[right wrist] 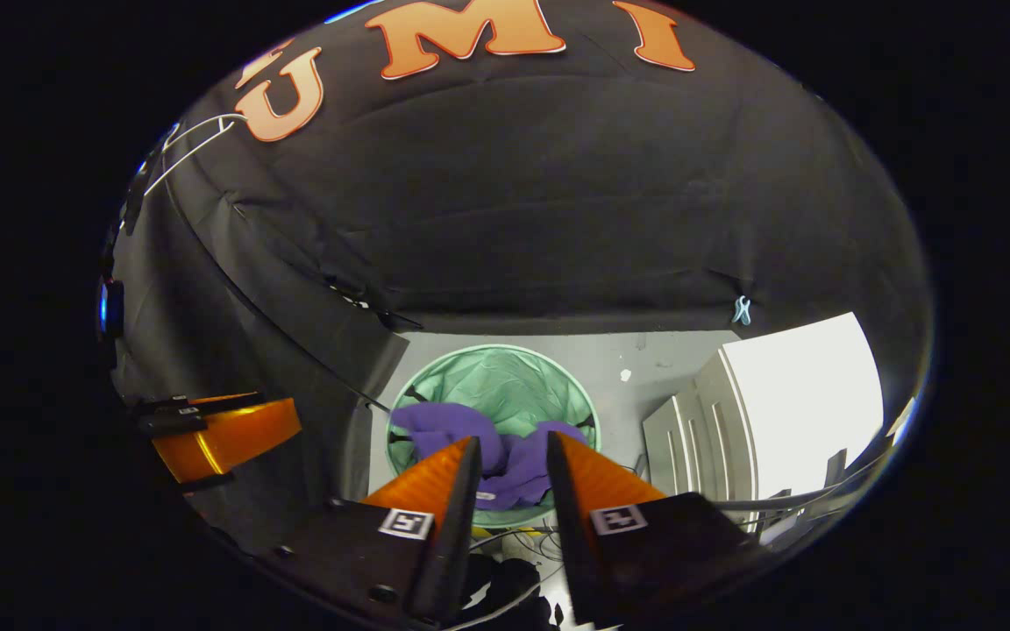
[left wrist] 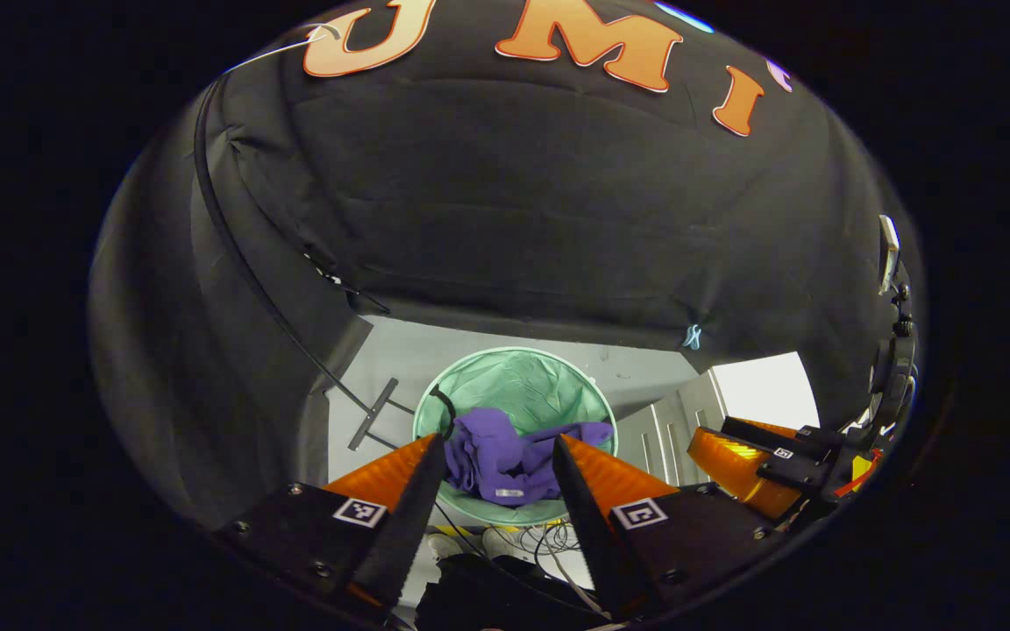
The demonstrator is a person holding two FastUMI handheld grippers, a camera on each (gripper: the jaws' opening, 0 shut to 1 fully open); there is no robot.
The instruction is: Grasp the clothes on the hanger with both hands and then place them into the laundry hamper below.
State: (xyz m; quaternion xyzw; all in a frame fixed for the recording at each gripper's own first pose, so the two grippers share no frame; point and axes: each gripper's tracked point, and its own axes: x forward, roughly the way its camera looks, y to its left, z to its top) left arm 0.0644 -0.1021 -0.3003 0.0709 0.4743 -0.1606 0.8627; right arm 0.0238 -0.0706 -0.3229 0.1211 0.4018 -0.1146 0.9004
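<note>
**A:** What sits ahead of the left gripper?

**B:** Its two wedge-shaped fingers stand apart with nothing between them. Beyond the gap, lower down, is a round laundry hamper with a thin, crinkled mint-green lining. A soft purple garment lies crumpled inside it, bunched in folds against the near rim.

**A:** And the right gripper?

**B:** Its jaws are also parted, though by a narrower gap, and hold nothing. Past its fingertips, in the right gripper view, is the same hamper, with the garment heaped in two rounded lumps on the near side.

**A:** What surrounds the hamper?

**B:** A pale grey floor, smooth and flat. To the right of the jaws stands a white ribbed panel. Thin cables lie tangled below the hamper's near edge.

**A:** Can each gripper see the other?

**B:** Yes. The right gripper shows beside the left jaws, and the left one beside the right jaws.
</note>
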